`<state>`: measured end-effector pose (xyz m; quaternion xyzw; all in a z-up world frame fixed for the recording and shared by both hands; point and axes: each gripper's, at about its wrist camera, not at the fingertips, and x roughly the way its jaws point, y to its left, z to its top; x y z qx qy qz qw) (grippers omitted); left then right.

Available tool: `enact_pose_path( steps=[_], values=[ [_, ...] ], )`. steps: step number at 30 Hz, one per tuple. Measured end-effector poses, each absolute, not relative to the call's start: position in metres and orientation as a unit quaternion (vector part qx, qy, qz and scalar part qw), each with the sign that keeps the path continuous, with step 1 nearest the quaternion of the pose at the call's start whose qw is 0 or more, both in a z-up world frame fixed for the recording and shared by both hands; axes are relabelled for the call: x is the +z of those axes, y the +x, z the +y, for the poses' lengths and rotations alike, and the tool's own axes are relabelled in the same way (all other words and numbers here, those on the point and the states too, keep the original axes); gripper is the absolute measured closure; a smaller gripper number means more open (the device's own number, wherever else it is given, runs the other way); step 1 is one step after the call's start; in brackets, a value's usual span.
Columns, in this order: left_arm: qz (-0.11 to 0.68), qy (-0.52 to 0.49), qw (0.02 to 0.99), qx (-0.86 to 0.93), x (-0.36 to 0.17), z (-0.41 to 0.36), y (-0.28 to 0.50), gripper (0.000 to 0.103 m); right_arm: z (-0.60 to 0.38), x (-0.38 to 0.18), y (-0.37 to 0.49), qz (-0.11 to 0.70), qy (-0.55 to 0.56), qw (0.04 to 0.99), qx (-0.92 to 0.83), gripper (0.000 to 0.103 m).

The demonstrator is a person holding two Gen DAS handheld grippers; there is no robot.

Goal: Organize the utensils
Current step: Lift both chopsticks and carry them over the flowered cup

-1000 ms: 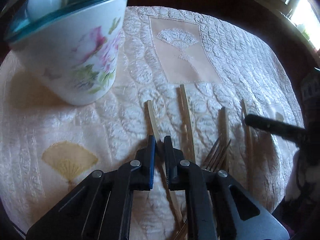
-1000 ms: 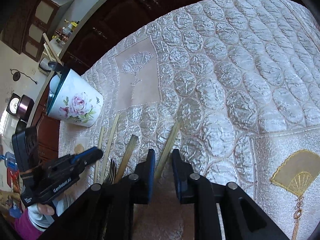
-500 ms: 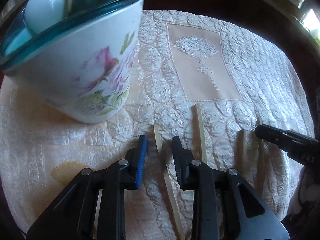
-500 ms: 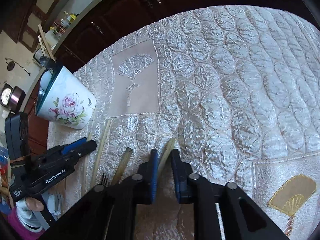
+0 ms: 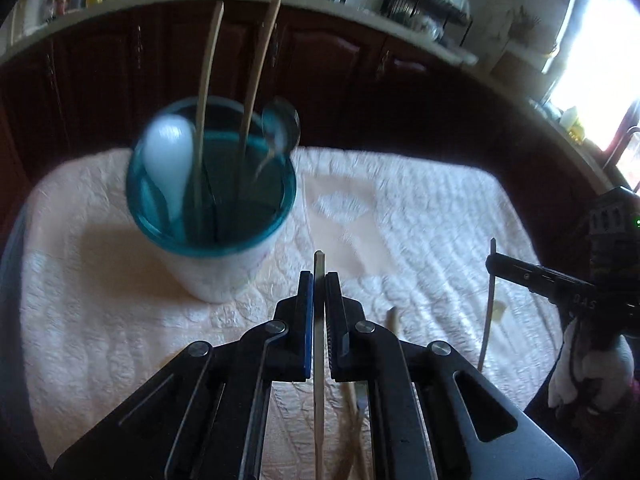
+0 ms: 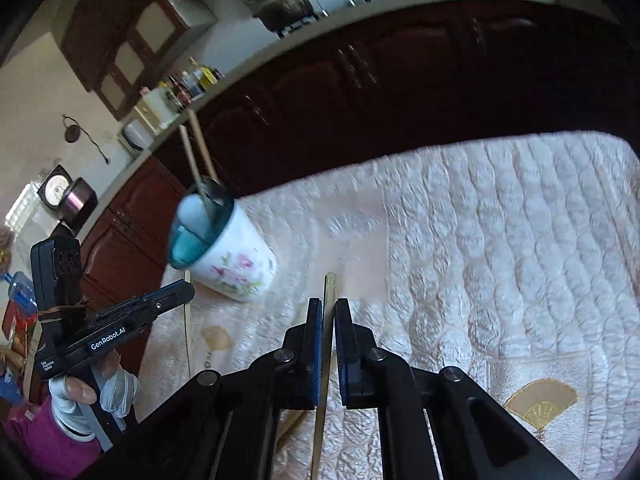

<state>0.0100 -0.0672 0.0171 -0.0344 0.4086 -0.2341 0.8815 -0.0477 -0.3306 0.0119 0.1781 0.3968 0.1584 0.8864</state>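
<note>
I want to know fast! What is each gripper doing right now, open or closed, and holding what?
Left gripper: closed on a chopstick.
Right gripper: closed on another chopstick.

Quilted cream cloth [image 5: 420,216] with fan motifs spread over the table; on it, a floral cup [image 6: 236,268] (teal inside, utensils standing in it) and, near the front edge, a loose chopstick [image 5: 394,320].
</note>
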Motion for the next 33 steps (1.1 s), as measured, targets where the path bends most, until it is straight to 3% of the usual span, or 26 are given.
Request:
enact_pose_path(
  steps=[16,33],
  values=[
    [0.317,-0.068,0.913,-0.249,0.107,-0.016,-0.029,0.099,-0.3,0.095,-0.078,0.319,0.125,0.921,0.185,0.098],
    [0.218,-0.073,0.956,-0.181,0.191,0.025,0.005,0.099,-0.238,0.193,-0.025,0.223,0.086,0.946,0.216,0.098]
  ],
)
